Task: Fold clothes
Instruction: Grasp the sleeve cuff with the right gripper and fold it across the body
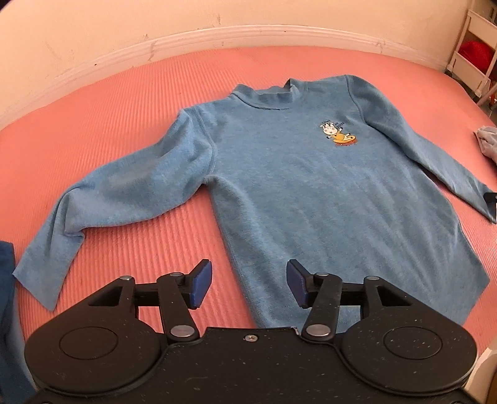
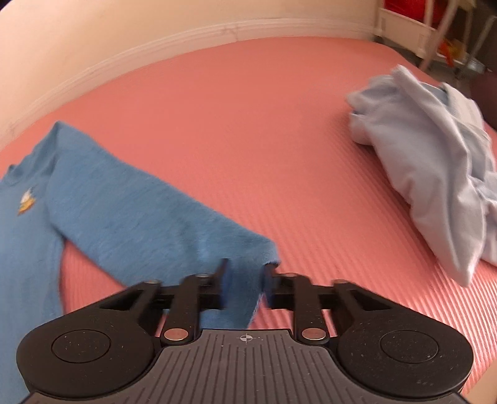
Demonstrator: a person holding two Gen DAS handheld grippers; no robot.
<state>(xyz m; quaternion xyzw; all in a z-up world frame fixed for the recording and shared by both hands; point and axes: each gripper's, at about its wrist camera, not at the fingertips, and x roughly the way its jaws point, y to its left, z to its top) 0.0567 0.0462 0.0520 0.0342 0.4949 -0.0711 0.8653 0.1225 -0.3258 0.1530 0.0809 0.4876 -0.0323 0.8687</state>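
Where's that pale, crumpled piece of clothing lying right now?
The pale blue garment lies bunched at the right of the right wrist view, on the pink mat, apart from the blue sweater and near the white shelf.

Your left wrist camera looks steeply down, close over the blue sweater (image 1: 295,186). Your right one faces its sleeve cuff, at 3 o'clock. Both share the pink mat (image 2: 248,124).

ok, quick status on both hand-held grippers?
Left hand-held gripper: open, empty, over the blue sweater's hem.
Right hand-held gripper: shut on the sweater's sleeve cuff.
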